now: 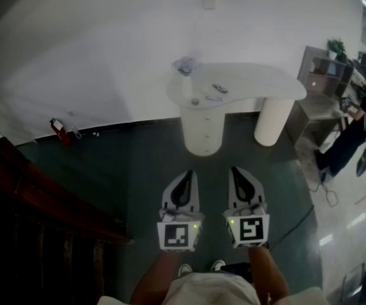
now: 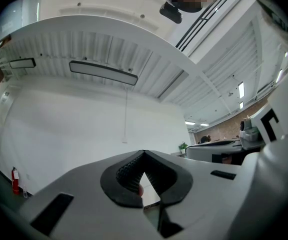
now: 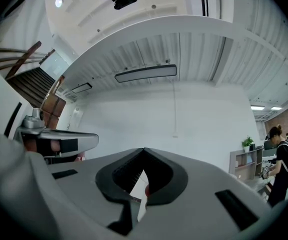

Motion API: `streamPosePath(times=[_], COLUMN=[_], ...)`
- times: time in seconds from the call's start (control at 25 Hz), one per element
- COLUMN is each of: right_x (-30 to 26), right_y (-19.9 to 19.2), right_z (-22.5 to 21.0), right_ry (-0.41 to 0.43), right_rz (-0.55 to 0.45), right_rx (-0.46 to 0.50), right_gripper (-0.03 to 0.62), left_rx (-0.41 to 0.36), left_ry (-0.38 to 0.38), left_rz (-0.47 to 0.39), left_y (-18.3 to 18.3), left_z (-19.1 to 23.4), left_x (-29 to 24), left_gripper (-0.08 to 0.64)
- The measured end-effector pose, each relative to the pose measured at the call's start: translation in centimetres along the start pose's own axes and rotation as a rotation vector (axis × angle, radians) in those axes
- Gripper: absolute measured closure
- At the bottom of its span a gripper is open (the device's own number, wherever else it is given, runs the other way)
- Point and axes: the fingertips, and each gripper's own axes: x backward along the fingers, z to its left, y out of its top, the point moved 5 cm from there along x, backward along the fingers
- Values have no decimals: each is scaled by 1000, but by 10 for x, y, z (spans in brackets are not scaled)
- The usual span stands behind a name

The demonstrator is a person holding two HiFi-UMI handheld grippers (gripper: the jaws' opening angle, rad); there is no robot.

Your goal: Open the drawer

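A white desk [image 1: 259, 81] stands ahead on a round pedestal [image 1: 203, 129] whose drawer fronts, each with a small knob, all look closed. In the head view my left gripper [image 1: 189, 172] and right gripper [image 1: 234, 169] hang side by side over the dark floor, well short of the pedestal and pointing toward it. Both are shut, tips together, with nothing held. The left gripper [image 2: 144, 152] and right gripper [image 3: 144, 150] show the same in their own views, where the jaws hide most of the desk.
A dark wooden stair rail [image 1: 43, 202] fills the left. By the white wall is a red fire extinguisher [image 1: 59, 130]. At the right are a shelf unit [image 1: 326, 75], a person [image 1: 354, 132] and a floor cable [image 1: 326, 192]. Small items lie on the desk, among them crumpled plastic [image 1: 184, 65].
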Motion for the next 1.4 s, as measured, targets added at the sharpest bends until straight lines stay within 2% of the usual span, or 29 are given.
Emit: streamPosePath(times=[0.8, 1.16, 1.4], right_x=[-8, -67, -129], right_y=[-40, -58, -65], right_z=[-68, -69, -59], right_ry=[40, 41, 38], right_rz=[46, 74, 92], right_rx=[-56, -36, -20], right_gripper=[589, 589, 589], left_rx=[-14, 9, 12], left_ry=[59, 49, 31], left_rz=[62, 60, 55], left_y=[-31, -53, -64], left_z=[-49, -14, 31], left_x=[-42, -91, -134], left_gripper=[558, 558, 558])
